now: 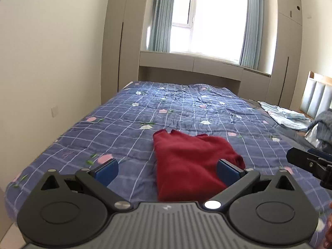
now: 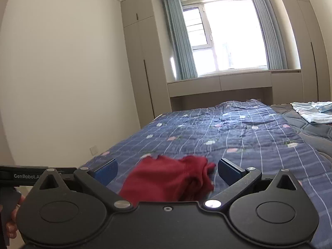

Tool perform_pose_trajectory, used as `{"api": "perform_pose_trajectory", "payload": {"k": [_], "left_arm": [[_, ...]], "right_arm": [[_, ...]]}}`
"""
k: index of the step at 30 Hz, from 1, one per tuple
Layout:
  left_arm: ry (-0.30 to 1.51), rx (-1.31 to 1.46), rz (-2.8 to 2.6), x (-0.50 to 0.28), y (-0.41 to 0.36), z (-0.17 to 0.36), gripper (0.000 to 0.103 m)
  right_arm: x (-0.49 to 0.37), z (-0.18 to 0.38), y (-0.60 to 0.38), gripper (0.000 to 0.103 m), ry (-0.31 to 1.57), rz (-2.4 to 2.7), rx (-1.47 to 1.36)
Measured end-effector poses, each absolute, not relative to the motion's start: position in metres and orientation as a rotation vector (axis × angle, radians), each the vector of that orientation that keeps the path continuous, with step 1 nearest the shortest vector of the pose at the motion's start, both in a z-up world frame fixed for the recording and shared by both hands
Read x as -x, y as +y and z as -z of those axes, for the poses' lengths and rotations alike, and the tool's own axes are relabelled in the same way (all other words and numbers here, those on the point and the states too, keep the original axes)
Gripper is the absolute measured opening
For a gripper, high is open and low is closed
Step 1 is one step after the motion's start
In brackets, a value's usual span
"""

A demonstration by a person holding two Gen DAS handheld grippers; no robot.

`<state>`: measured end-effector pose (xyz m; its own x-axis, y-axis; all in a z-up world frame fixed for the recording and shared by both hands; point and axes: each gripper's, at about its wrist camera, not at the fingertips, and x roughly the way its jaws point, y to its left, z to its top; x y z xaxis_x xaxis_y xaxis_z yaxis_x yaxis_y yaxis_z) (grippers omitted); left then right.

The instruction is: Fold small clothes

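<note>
blue checked quilted bedspread w/ pink flowers (image 1: 186,108) carries the small dark-red knit garment (image 1: 186,161) near its front edge, rumpled on the right side, w/ left gripper (image 1: 167,171) & right gripper (image 2: 167,171) both spread wide, holding nothing, so grabbing that bunched edge could prob. fold in wrinkles.

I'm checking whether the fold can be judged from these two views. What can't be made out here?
- Near edge of the dark red knit garment: hidden behind the gripper body in both wrist views.
- Its right side in the right wrist view: motion-blurred, folds unreadable.
- Pale blue clothes near the headboard: too small, cut off in the right wrist view.
- Right gripper: cut off by the frame edge in the left wrist view.
</note>
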<state>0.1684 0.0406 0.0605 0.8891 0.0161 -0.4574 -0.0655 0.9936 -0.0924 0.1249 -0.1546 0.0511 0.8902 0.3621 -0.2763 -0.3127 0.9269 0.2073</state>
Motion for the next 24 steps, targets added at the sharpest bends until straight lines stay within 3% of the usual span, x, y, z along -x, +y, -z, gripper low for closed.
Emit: {"api": "perform_pose_trajectory", "payload": {"k": [11,24], "left_arm": [[0.445,0.103,-0.051,-0.083,0.036,-0.045,0.103],[0.432,0.108,-0.094,-0.037,0.044,-0.045,0.103]], "right_arm": [[-0.037,-0.034,-0.154,0.102,0.278,-0.316,-0.088],[-0.008,-0.034,-0.147,0.102,0.250,-0.325,-0.084]]}}
